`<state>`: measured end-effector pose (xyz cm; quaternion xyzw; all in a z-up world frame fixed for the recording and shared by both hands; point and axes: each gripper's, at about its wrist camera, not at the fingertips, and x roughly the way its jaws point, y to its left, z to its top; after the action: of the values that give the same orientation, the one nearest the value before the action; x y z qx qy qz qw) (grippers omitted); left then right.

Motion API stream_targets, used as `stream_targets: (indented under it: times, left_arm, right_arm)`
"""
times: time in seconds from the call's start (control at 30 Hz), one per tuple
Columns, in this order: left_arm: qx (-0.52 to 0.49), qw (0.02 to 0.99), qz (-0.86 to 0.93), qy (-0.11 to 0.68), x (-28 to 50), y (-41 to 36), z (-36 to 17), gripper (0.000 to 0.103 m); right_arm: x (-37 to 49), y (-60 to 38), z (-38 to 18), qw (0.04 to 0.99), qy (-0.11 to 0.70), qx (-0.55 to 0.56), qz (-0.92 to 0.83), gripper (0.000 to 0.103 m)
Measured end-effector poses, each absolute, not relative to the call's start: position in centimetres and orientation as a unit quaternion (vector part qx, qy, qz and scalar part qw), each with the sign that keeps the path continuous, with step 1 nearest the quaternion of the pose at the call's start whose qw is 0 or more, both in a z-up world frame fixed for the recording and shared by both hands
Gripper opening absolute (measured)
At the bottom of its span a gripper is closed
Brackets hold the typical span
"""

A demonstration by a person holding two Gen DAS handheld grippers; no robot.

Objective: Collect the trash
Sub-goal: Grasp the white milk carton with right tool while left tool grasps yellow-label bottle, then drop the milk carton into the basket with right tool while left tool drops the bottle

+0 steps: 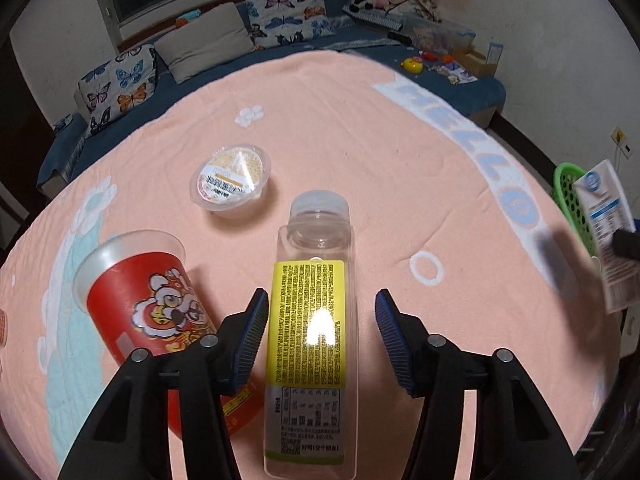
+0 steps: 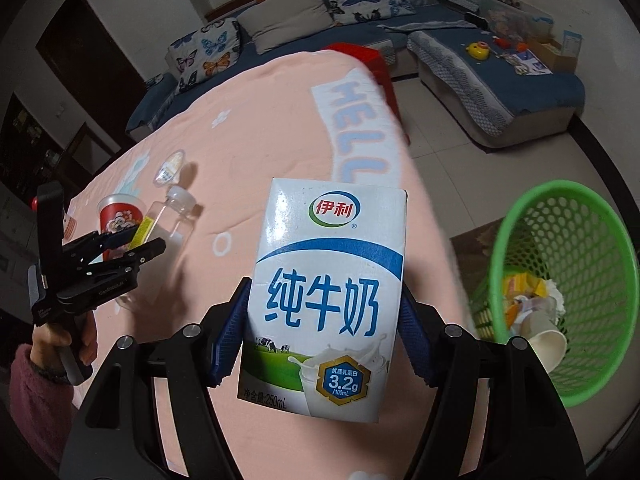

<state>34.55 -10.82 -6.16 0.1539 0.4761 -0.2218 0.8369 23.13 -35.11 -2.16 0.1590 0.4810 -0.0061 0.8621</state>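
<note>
My left gripper is open with its jaws on either side of a clear plastic bottle with a yellow label, lying on the pink cloth. A red paper cup lies on its side to the left. A clear lidded cup stands farther back. My right gripper is shut on a white and blue milk carton, held above the table's right edge. A green mesh basket with trash in it stands on the floor to the right. The left gripper also shows in the right wrist view.
The table is covered by a pink cloth with "HELLO" lettering. A blue sofa with butterfly pillows lies beyond. A red stool stands past the table's far edge. The basket shows at the right in the left wrist view.
</note>
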Motion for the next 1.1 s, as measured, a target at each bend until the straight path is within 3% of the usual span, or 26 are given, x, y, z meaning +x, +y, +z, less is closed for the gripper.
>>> stream_targets:
  times: [0.17, 0.5, 1.1]
  left_arm:
    - [0.158, 0.831, -0.210, 0.490, 34.9, -11.2, -7.1, 0.044]
    - [0.142, 0.835, -0.211, 0.487, 34.2, -11.5, -7.0, 0.042]
    - [0.074, 0.830, -0.332, 0.441, 29.1, -18.8, -0.6, 0.042]
  right_arm:
    - [21.7, -38.8, -2.0, 0.863, 0.471, 0.178, -0.029, 0.068]
    - [18.5, -47.3, -2.7, 0.866, 0.457, 0.176, -0.100, 0.068]
    - [17.1, -58.4, -13.6, 0.803, 0.534, 0.159, -0.212, 0.069]
